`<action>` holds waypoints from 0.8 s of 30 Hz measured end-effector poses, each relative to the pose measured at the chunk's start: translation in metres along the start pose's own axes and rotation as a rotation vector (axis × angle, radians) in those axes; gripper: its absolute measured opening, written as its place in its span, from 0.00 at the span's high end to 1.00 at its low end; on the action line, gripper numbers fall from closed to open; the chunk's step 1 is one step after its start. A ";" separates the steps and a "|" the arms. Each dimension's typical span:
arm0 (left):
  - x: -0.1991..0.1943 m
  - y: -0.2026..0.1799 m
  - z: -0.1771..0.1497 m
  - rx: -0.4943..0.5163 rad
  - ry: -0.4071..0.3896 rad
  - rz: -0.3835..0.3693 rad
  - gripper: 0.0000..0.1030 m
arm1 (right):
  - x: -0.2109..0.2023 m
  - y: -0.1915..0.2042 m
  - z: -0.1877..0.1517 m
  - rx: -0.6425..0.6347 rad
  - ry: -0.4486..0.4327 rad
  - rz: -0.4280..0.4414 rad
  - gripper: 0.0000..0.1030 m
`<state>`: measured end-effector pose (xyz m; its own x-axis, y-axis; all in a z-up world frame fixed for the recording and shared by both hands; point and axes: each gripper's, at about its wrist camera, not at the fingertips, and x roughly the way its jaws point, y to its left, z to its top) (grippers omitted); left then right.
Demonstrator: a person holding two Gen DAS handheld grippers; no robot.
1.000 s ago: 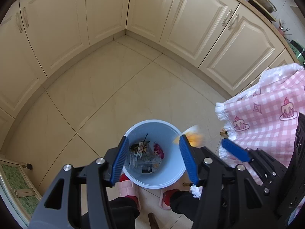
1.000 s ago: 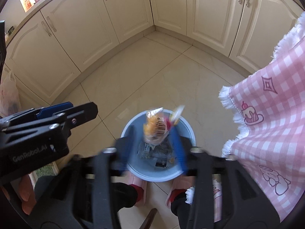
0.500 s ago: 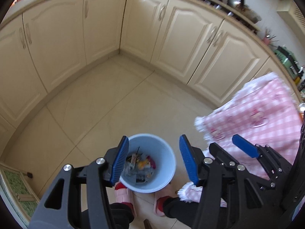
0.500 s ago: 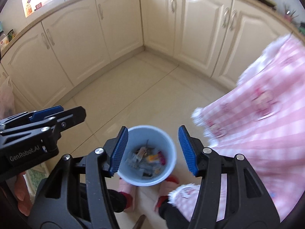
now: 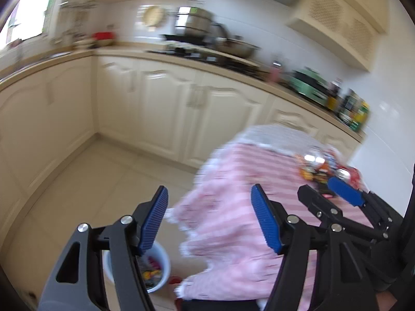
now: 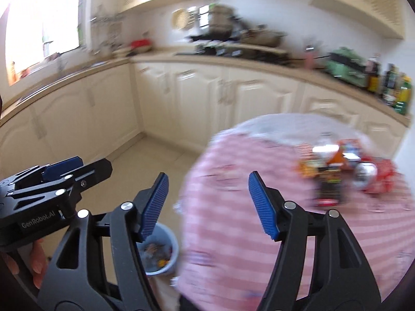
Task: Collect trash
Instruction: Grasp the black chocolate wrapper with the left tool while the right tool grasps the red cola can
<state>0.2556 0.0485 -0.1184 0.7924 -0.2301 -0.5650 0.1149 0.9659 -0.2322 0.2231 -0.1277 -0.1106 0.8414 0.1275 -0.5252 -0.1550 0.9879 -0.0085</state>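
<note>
Remaining trash point(image 6: 337, 173) lies heaped at the far side of the pink-clothed worktop point(image 6: 233, 207); the blue bin point(image 6: 160, 254) with earlier pieces sits on the floor below. Both views have swung up from bin to worktop. Left claw point(image 5: 208, 220) and right claw point(image 6: 207, 204) have just been opening wider, both spread and empty. I judge the drop finished, next pickup pending.

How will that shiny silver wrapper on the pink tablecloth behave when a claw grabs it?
The silver wrapper looks like crinkly foil, so probably light and floppy. Its glossy surface may slip. It sits among other wrappers, so neighbours could shift.
</note>
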 end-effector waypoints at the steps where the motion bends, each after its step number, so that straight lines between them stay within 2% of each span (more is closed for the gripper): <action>1: 0.006 -0.017 0.004 0.025 0.009 -0.026 0.37 | -0.009 -0.021 0.000 0.022 -0.008 -0.040 0.36; 4: 0.022 -0.078 0.007 0.103 0.043 -0.097 0.33 | -0.022 -0.080 -0.006 0.097 -0.012 -0.132 0.35; 8: 0.049 -0.140 0.002 0.179 0.101 -0.175 0.28 | -0.035 -0.142 -0.021 0.182 0.000 -0.233 0.33; 12: 0.091 -0.192 -0.005 0.248 0.169 -0.185 0.28 | -0.037 -0.188 -0.034 0.254 0.011 -0.288 0.32; 16: 0.130 -0.213 -0.014 0.275 0.245 -0.167 0.28 | -0.025 -0.219 -0.038 0.302 0.028 -0.306 0.32; 20: 0.154 -0.227 -0.015 0.305 0.269 -0.140 0.28 | -0.010 -0.247 -0.047 0.365 0.052 -0.299 0.30; 24: 0.172 -0.230 -0.014 0.297 0.319 -0.144 0.29 | 0.005 -0.268 -0.057 0.484 0.086 -0.229 0.27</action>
<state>0.3564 -0.2152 -0.1732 0.5372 -0.3451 -0.7696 0.4143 0.9027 -0.1156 0.2400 -0.3969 -0.1593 0.7770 -0.0835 -0.6240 0.3005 0.9201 0.2511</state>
